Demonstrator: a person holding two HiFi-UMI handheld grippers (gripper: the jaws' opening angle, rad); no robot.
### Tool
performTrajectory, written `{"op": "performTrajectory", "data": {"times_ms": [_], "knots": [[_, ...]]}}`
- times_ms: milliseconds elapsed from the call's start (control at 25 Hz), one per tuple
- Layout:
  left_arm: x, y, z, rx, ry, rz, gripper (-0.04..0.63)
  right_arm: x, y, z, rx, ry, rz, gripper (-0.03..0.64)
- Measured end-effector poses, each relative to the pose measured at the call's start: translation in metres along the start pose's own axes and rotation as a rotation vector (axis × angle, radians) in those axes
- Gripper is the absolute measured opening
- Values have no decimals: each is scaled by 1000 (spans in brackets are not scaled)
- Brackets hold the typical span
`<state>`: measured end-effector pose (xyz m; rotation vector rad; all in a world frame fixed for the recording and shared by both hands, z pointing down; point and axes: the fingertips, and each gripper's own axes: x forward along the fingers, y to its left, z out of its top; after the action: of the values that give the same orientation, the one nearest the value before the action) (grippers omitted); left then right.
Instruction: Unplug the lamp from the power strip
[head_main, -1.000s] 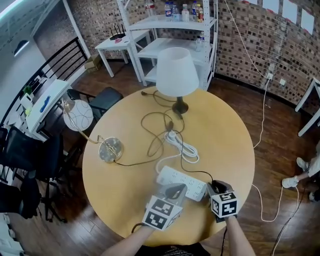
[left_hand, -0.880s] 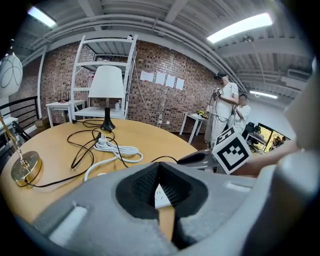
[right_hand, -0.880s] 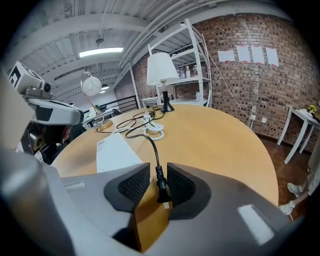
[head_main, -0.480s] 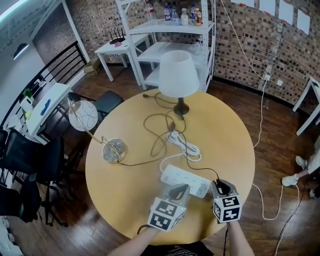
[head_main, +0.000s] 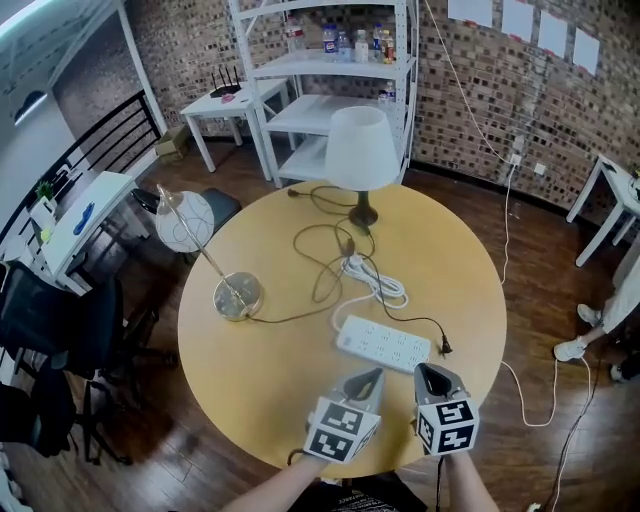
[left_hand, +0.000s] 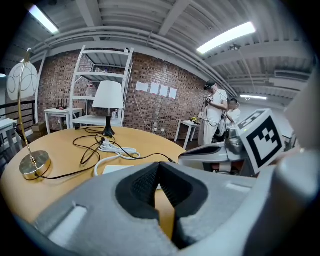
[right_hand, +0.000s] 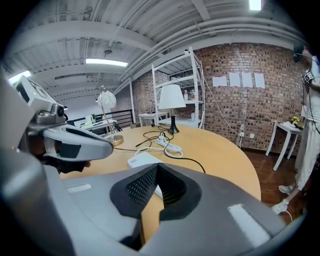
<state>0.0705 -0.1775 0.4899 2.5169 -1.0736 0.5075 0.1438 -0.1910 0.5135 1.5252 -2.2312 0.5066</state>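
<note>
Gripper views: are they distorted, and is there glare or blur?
Left gripper view: strong fisheye bending, black corners, the long white ceiling tube light burnt out. Right gripper view: the same bending and corners; the white cone lampshade and round wooden table look sharp.

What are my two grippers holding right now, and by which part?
Nothing. The left gripper and the right gripper both have their jaws shut and empty; the black plug lies loose on the round wooden table beside the white power strip.
</note>
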Motion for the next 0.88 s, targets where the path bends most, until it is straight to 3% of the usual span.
{"op": "performTrajectory", "data": {"times_ms": [320,880], "knots": [[-44,-8,-5,56,-76,-12,-3,-35,60,11,31,-81,-17,2],[-96,-15,-35,100,-91,-45,-3,-65,123,-8,47,-102,-28,2]]}}
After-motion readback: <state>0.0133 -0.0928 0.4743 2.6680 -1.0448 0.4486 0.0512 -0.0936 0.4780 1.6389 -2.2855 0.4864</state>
